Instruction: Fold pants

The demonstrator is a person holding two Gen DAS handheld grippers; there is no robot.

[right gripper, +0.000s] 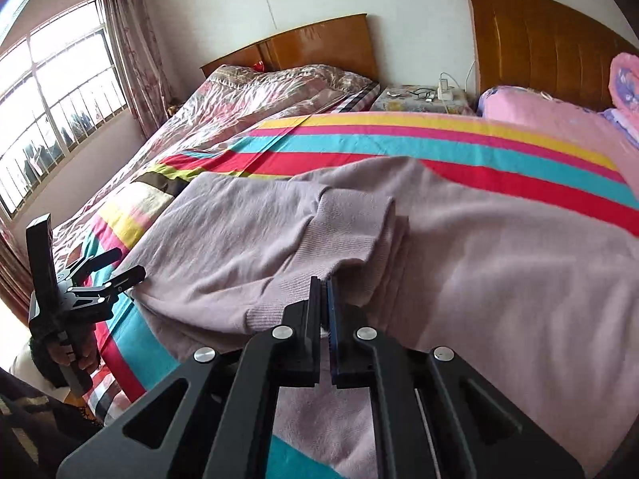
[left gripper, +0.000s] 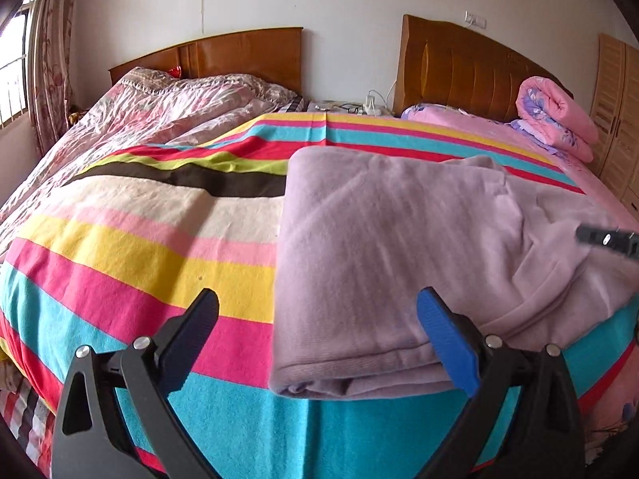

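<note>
On the striped blanket (left gripper: 139,239) that covers the bed, the lilac pants (left gripper: 399,239) lie partly folded, long axis running across the stripes' near edge from a neat doubled end at the left to a rumpled end at the right. Left of the pants the left tool (left gripper: 317,311) hangs with fingers spread wide and empty; at the right end the right tool (right gripper: 324,287) is pressed together, pinching the ribbed cuff (a fold looks begun). Next, I judge, the cuff must be carried leftward.
</note>
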